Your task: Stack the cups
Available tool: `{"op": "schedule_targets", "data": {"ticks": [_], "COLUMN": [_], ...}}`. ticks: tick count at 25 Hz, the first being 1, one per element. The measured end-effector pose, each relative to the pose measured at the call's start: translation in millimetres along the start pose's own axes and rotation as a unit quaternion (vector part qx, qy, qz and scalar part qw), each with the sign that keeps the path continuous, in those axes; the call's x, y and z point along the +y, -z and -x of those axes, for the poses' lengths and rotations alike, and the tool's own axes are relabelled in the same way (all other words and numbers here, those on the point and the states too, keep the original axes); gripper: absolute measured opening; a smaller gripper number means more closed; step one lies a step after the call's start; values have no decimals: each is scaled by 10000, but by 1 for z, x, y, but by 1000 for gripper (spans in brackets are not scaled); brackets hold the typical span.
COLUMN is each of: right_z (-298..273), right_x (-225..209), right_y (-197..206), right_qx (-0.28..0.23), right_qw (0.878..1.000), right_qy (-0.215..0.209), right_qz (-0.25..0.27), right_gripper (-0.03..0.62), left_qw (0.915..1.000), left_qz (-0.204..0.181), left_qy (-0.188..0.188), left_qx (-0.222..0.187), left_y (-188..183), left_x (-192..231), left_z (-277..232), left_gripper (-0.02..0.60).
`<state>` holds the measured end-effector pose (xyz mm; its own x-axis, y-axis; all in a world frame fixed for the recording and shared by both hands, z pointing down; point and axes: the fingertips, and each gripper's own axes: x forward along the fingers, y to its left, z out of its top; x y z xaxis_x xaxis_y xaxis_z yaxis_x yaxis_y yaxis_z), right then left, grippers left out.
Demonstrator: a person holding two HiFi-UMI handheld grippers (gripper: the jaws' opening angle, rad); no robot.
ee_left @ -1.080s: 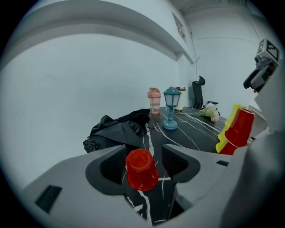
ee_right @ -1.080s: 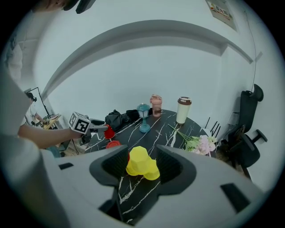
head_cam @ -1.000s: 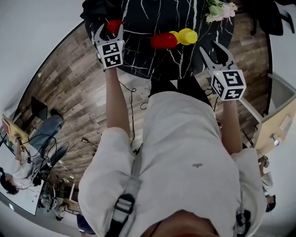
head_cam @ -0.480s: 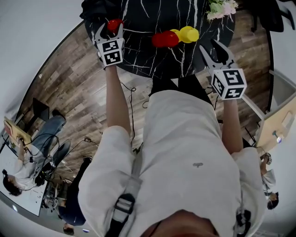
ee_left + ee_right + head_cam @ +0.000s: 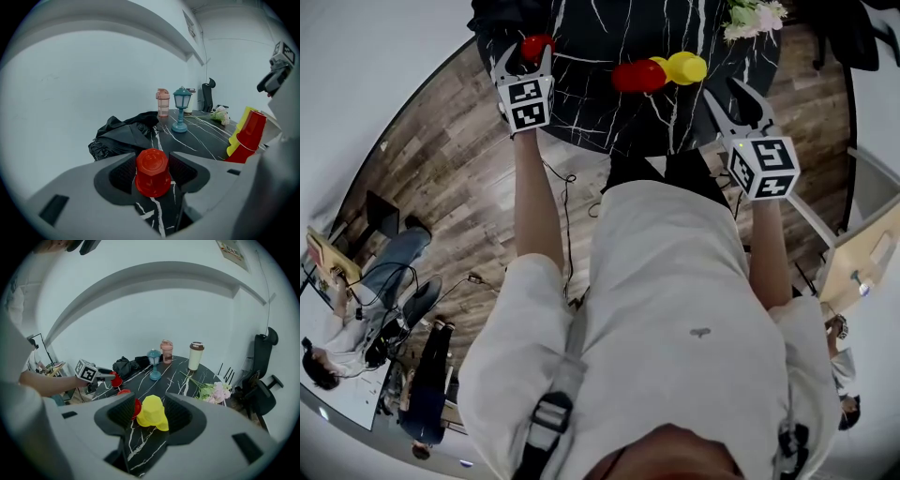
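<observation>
Red plastic cup (image 5: 152,172), upturned, left on the black marble table (image 5: 609,122): not yet stacked. It stands between the left gripper's (image 5: 525,61) jaws (just closing, not visibly pressing). Nested yellow-and-red plastic cup stack (image 5: 661,73), centre: done. Right gripper (image 5: 733,103): near right, jaws apart, empty.

Both my forearms reach out ahead of me, the left arm (image 5: 534,197) stretched further, the right arm (image 5: 767,253) drawn nearer my body. Each hand tips its tongs forward and down. My left tongs (image 5: 525,52) have just been closing, the jaws wide with the red cup (image 5: 152,172) between them, pads close beside its sides. My right tongs (image 5: 724,94) stand with jaws apart, gripping nothing
</observation>
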<state>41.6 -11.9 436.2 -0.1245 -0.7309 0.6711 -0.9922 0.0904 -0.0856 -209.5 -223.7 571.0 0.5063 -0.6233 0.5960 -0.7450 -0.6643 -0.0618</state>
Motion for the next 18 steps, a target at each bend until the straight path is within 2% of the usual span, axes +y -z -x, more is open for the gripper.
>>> {"op": "schedule_targets", "data": {"ticks": [9, 18], "right_z": [-3, 1], "right_x": [1, -6], "right_y": [-9, -19], "right_qx": [-94, -270], "right_qw": [9992, 9960], "right_qy": [-360, -783], "right_qz": [160, 336], "right_gripper": [199, 198], "left_qw": [10000, 9998], "left_qz": [-28, -36], "left_qy": [-63, -168], "left_qx": [-28, -136], "left_y": [-12, -40], "left_x": [-19, -48], "left_z": [27, 61], "left_gripper": [222, 223]}}
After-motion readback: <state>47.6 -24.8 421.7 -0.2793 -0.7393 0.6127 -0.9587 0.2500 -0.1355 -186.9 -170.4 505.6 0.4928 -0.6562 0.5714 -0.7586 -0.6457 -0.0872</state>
